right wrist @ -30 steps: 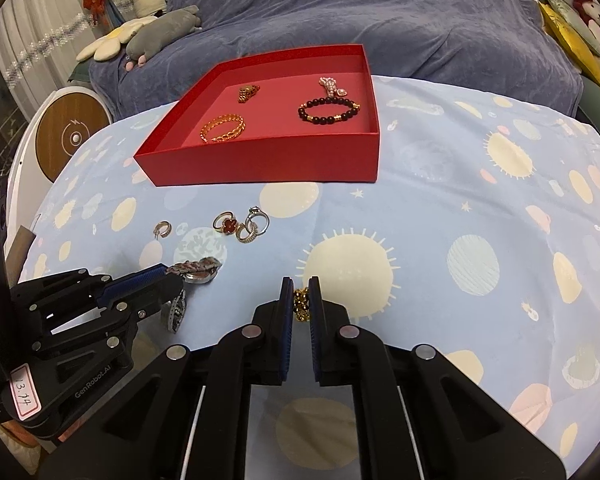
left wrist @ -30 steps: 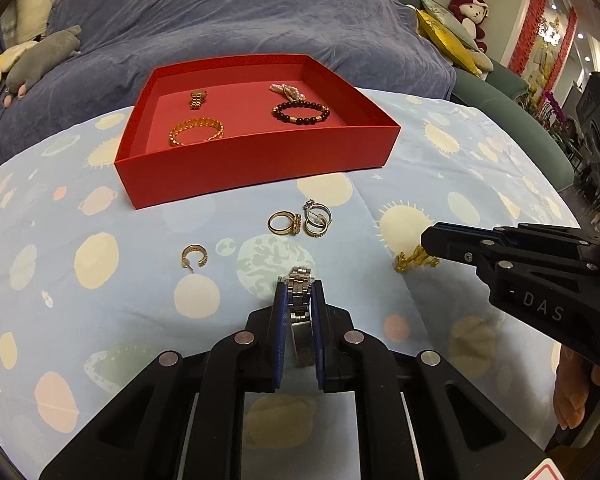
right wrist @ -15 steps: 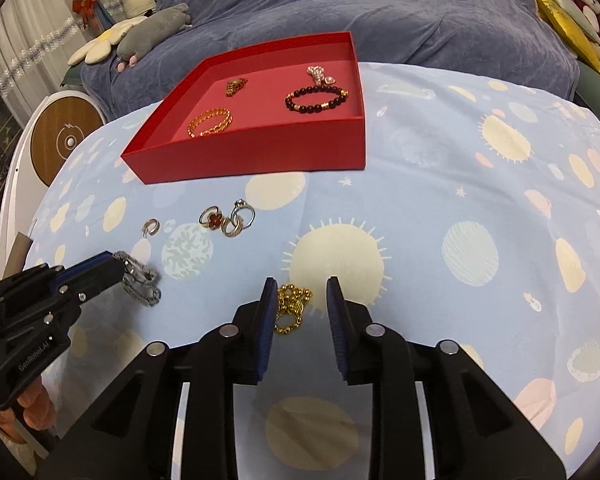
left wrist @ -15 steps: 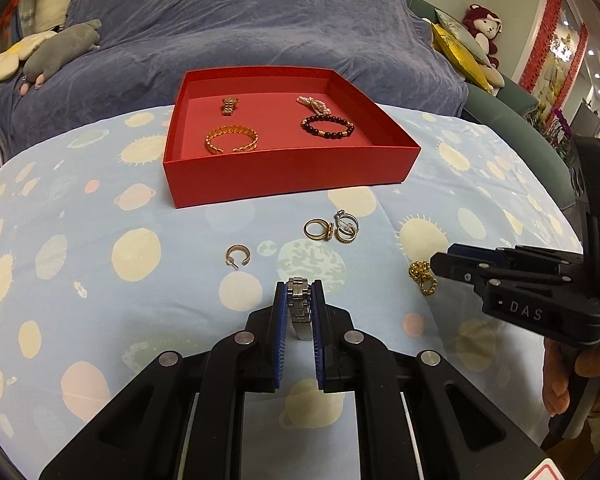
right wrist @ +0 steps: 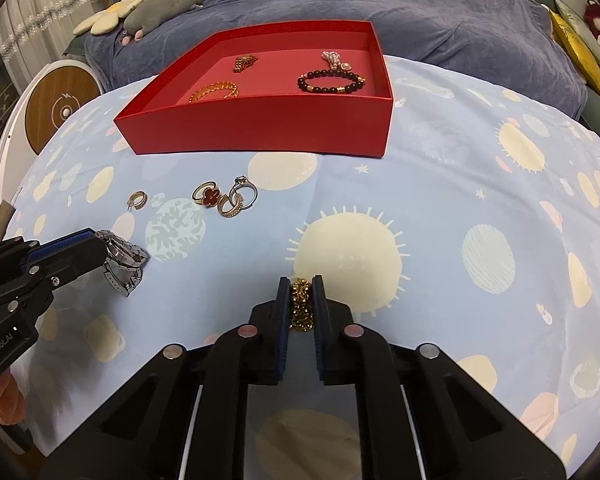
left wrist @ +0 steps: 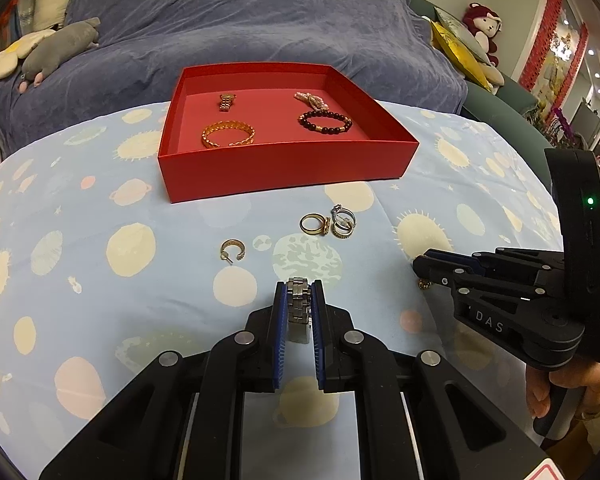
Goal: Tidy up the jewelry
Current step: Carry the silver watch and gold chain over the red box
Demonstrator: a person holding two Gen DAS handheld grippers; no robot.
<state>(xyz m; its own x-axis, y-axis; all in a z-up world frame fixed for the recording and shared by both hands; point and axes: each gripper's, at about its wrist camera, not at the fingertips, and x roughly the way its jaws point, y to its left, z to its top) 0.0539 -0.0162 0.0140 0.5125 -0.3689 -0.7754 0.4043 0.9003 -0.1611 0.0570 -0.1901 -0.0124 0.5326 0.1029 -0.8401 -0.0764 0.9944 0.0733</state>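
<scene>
My left gripper (left wrist: 299,292) is shut on a silver watch (left wrist: 298,308), held above the tablecloth; the watch also shows in the right wrist view (right wrist: 122,266). My right gripper (right wrist: 301,292) is shut on a gold bead chain (right wrist: 301,306). A red tray (left wrist: 284,162) stands at the back and holds a gold bangle (left wrist: 228,136), a dark bead bracelet (left wrist: 325,122), a small gold watch (left wrist: 227,101) and a pearl piece (left wrist: 310,99). Three rings (right wrist: 224,198) and a gold ear cuff (right wrist: 137,200) lie on the cloth in front of the tray.
The table wears a pale blue cloth with sun and planet prints (right wrist: 460,220). A blue-covered sofa (left wrist: 240,20) with plush toys stands behind it. A round wooden disc (right wrist: 62,110) stands at the left in the right wrist view.
My right gripper opened, then shut again on the gold chain. My left gripper has lifted and drawn back with the watch, so the tray looks farther away.
</scene>
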